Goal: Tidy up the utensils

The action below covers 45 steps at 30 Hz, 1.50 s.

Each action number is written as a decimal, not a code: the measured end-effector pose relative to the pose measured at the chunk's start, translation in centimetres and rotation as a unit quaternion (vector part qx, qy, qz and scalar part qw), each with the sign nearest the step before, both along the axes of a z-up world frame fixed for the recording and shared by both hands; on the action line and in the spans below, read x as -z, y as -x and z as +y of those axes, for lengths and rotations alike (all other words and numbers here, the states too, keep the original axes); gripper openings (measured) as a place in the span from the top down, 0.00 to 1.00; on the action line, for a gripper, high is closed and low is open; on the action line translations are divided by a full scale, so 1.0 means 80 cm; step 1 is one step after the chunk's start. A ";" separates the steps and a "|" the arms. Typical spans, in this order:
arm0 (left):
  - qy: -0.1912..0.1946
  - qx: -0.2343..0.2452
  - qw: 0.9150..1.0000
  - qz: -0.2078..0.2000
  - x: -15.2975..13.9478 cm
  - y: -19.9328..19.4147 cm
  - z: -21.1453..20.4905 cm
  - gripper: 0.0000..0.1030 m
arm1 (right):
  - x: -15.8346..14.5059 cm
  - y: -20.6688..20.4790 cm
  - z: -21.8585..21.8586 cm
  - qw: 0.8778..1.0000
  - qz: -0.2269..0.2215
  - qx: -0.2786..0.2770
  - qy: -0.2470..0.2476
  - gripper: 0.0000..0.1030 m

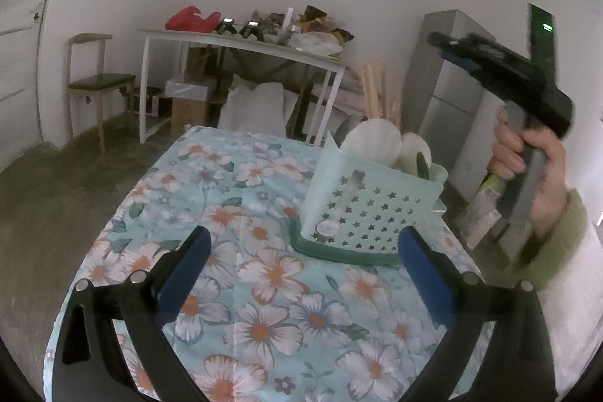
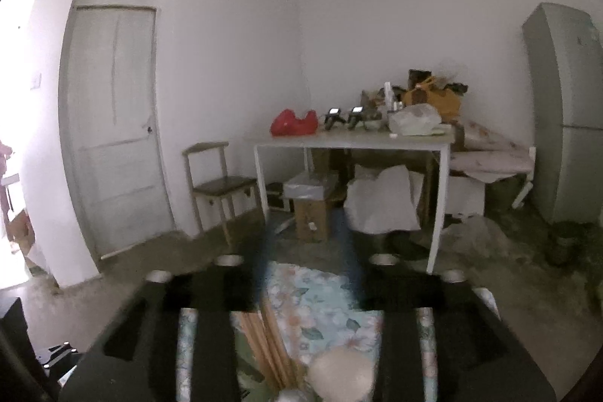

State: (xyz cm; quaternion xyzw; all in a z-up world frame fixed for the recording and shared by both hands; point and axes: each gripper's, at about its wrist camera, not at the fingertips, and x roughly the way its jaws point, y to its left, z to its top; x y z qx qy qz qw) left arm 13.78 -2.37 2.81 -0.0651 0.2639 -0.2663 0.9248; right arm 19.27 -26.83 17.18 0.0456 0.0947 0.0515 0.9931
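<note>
A mint utensil holder [image 1: 371, 208] with star-shaped holes stands on a green tray [image 1: 331, 253] at the far right of the floral tablecloth [image 1: 241, 213]. White spoon bowls [image 1: 377, 142] rise out of it, with wooden chopsticks [image 1: 373, 89] behind them. My left gripper [image 1: 303, 259] is open wide just in front of the holder, with nothing between its blue pads [image 1: 184, 274]. A hand [image 1: 527, 157] carries my right gripper [image 1: 446, 46] above and right of the holder. In the right wrist view the right gripper [image 2: 306, 247] is blurred, its fingers apart and empty, above the chopsticks [image 2: 264, 338] and a white spoon [image 2: 341, 372].
A white table [image 1: 241, 44] piled with clutter stands at the back, with boxes and bags beneath it. A wooden chair [image 1: 98, 81] is to its left, by a door [image 2: 117, 123]. A grey fridge [image 1: 444, 93] stands behind the holder. A bottle [image 1: 486, 198] stands at the cloth's right edge.
</note>
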 end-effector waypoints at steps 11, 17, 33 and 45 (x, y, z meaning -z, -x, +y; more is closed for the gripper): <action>-0.078 -0.046 0.996 -0.002 -0.005 0.007 -0.030 0.06 | 0.057 0.120 0.003 0.988 0.097 0.110 -0.046 0.38; -0.161 -0.089 0.983 0.000 0.007 0.013 -0.055 0.05 | 0.136 0.137 0.034 0.958 0.219 0.182 -0.017 0.27; -0.200 -0.169 0.965 0.010 -0.009 0.014 -0.053 0.06 | 0.153 0.167 0.039 0.936 0.230 0.261 0.047 0.19; -0.196 -0.186 0.963 0.019 -0.011 0.009 -0.046 0.05 | 0.157 0.164 0.025 0.929 0.241 0.278 0.038 0.19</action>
